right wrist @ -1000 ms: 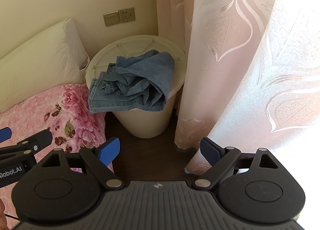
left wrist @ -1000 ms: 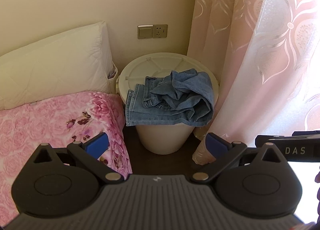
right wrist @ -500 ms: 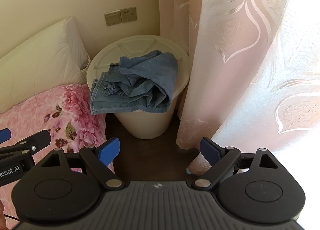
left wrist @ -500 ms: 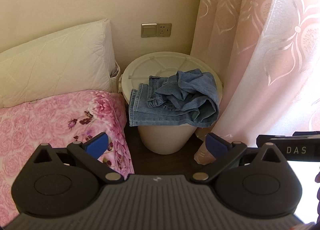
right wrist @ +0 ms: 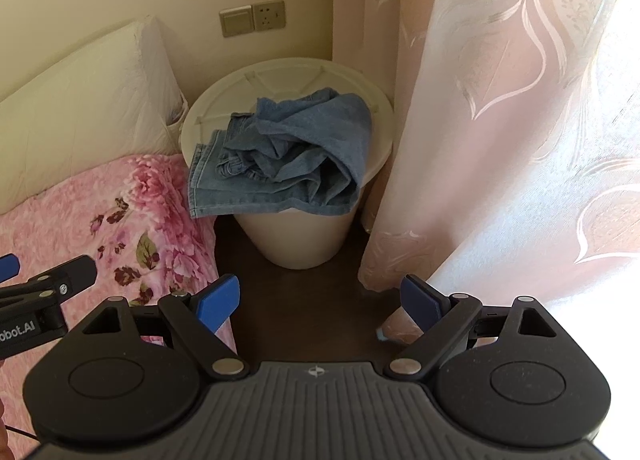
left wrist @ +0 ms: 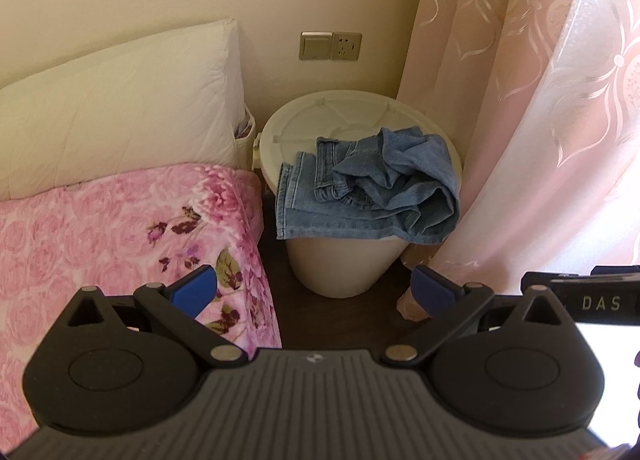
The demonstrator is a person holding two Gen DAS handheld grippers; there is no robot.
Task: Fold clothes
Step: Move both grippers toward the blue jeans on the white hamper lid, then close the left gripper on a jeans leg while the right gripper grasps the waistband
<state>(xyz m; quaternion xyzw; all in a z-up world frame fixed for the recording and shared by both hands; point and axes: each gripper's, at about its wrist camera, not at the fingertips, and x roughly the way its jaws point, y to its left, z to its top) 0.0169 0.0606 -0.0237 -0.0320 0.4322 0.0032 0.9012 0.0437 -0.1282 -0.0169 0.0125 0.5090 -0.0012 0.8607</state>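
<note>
Crumpled blue jeans (left wrist: 372, 190) lie on the lid of a white round bin (left wrist: 344, 128), one hem hanging over its front edge. They also show in the right wrist view (right wrist: 288, 156) on the same bin (right wrist: 280, 80). My left gripper (left wrist: 314, 286) is open and empty, held back from the bin above the dark floor and the bed's corner. My right gripper (right wrist: 320, 300) is open and empty, also short of the bin. The left gripper's side shows at the left of the right wrist view (right wrist: 40, 292).
A bed with a pink floral blanket (left wrist: 120, 236) and a white pillow (left wrist: 120, 100) is on the left. A pink curtain (left wrist: 540, 100) hangs on the right, touching the floor. A wall switch and socket (left wrist: 330, 45) sit above the bin. Dark floor (right wrist: 296, 308) lies between.
Both views have shifted slightly; the bin and jeans now sit a little further right in each frame. Both grippers stay open and empty.
</note>
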